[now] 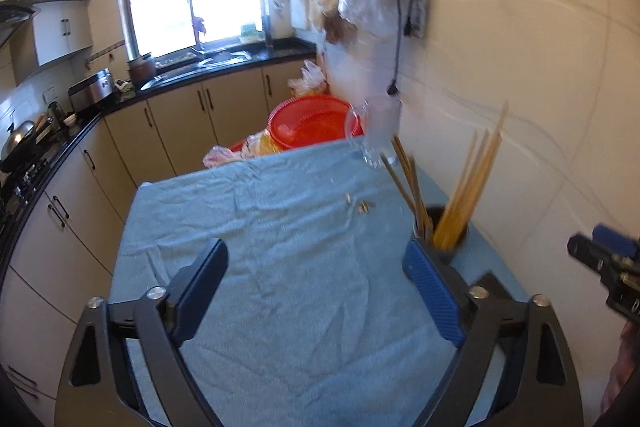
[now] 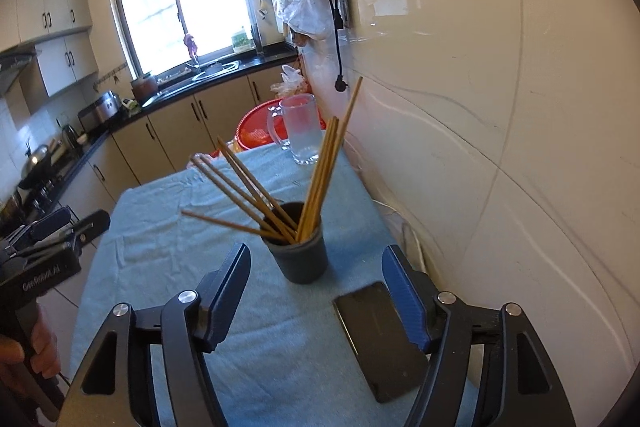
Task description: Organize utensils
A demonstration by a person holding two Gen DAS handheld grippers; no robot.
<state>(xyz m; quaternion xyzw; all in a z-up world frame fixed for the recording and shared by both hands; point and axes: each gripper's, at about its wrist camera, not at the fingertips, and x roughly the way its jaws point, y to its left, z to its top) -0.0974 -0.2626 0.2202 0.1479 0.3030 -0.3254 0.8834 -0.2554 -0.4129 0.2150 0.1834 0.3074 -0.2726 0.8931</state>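
Both grippers stand empty over the blue cloth-covered table [image 2: 160, 239], so the chopsticks appear already stowed and the sorting step looks finished or between items. The left gripper [image 1: 316, 291] has its jaws spread wide, nothing between them; the right gripper [image 2: 316, 291] is likewise parted and empty. The thin wooden chopsticks [image 2: 316, 187] fan out of a dark grey cylindrical cup [image 2: 302, 255] at twelve o'clock of the right gripper. A next move would probably need another loose utensil; none is visible. A black flat phone [image 2: 376, 339] lies at four o'clock of the cup.

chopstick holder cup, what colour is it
Dark grey, with the chopsticks standing in the cup. It shows best in the right wrist view.
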